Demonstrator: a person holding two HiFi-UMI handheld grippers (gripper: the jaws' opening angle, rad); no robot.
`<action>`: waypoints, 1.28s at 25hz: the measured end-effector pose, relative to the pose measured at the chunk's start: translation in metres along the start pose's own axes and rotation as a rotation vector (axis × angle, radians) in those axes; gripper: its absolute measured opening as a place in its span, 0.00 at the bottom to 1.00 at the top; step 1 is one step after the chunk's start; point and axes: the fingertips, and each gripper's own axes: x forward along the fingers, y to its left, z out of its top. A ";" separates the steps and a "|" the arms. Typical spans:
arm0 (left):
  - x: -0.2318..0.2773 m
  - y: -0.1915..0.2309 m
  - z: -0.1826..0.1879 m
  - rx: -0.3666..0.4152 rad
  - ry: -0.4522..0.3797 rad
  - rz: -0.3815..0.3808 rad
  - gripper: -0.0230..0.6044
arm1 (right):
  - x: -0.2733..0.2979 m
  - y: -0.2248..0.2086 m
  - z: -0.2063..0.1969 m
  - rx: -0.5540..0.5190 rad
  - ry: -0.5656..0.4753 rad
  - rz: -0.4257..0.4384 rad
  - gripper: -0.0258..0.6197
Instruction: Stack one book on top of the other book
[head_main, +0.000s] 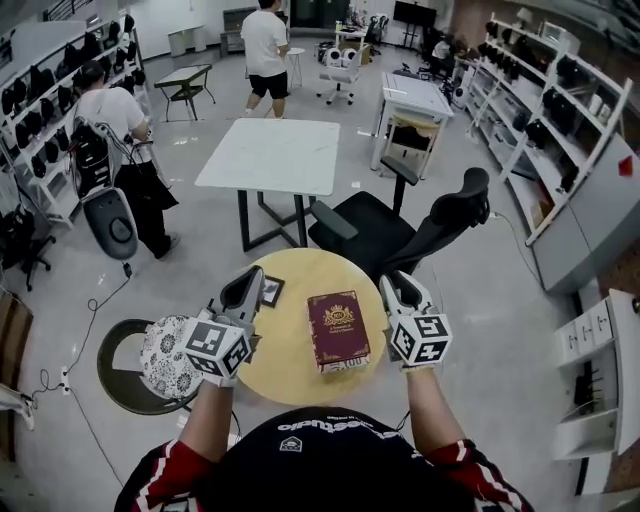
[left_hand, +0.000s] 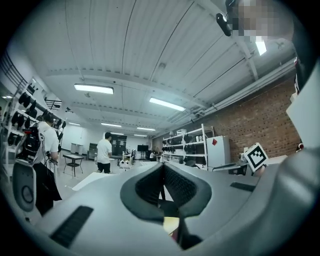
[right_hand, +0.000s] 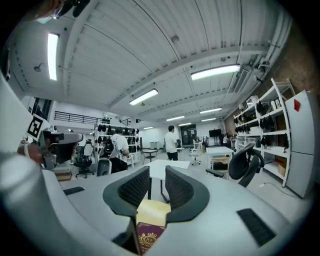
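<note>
Maroon book (head_main: 338, 328) flat on round tabletop (head_main: 285, 365), long axis away from person, between tongs, nearer right tongs (head_main: 395, 285) (apart, empty); left tongs (head_main: 250, 280) pads together, empty. Whether it tops another: cannot tell.

lab with gear-stocked shelves (head_main: 560, 85)

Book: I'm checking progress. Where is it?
Head view: the book lies on the table, between the left gripper and right gripper, nearer the right.
</note>
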 end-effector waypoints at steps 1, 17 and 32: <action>0.001 -0.003 0.005 0.002 -0.010 -0.007 0.06 | -0.005 0.004 0.010 -0.001 -0.018 0.003 0.22; -0.009 -0.031 0.018 0.012 -0.053 -0.053 0.06 | -0.043 0.039 0.053 -0.047 -0.097 0.008 0.16; -0.040 -0.020 0.011 0.017 -0.040 -0.022 0.06 | -0.048 0.060 0.059 -0.090 -0.108 0.005 0.09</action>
